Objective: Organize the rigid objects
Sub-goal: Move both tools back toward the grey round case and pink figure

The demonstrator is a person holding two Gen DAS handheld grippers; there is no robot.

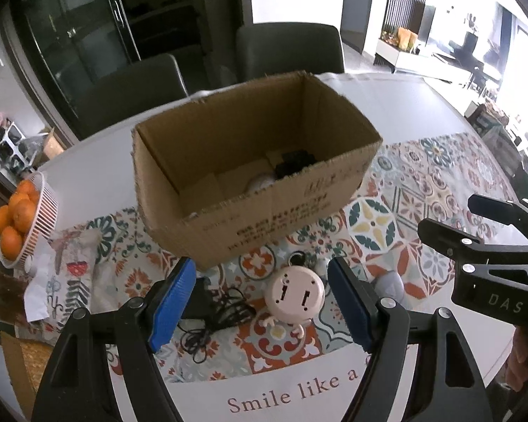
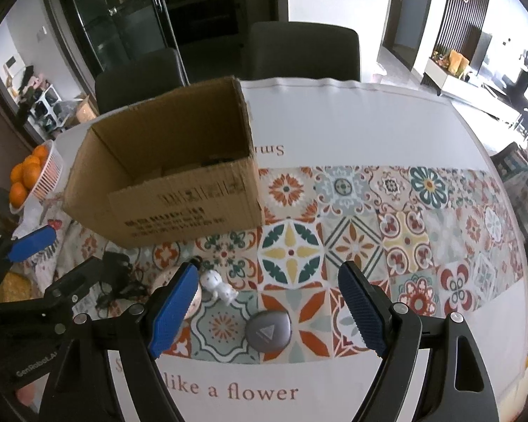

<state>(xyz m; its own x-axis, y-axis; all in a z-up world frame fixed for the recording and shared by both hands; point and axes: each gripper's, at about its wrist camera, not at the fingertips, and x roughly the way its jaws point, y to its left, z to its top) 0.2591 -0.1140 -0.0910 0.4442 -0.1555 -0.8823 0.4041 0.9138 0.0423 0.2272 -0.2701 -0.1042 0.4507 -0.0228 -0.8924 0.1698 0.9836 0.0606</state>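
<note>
Left gripper (image 1: 260, 302) open, empty, straddling pink round toy (image 1: 295, 292); right gripper (image 2: 267, 307) open, empty, over grey puck (image 2: 268, 330). Lower squarely, pinch across widest part, then lift into cardboard box (image 1: 299, 207).

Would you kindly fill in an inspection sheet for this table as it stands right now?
Surface: table under a white cloth with a patterned tile band.
Job's things: open cardboard box holding a dark item and a pale round one; pink round toy clock lying between the left gripper's fingers, untouched; grey round disc in front of the right gripper; small white figurine beside it.
Clutter: basket of oranges at the table's edge.
Grippers: left gripper open; right gripper open, nothing held.
Cables: black adapter with tangled cord on the cloth.
Surroundings: two dark chairs behind the table; glass-door cabinet.
</note>
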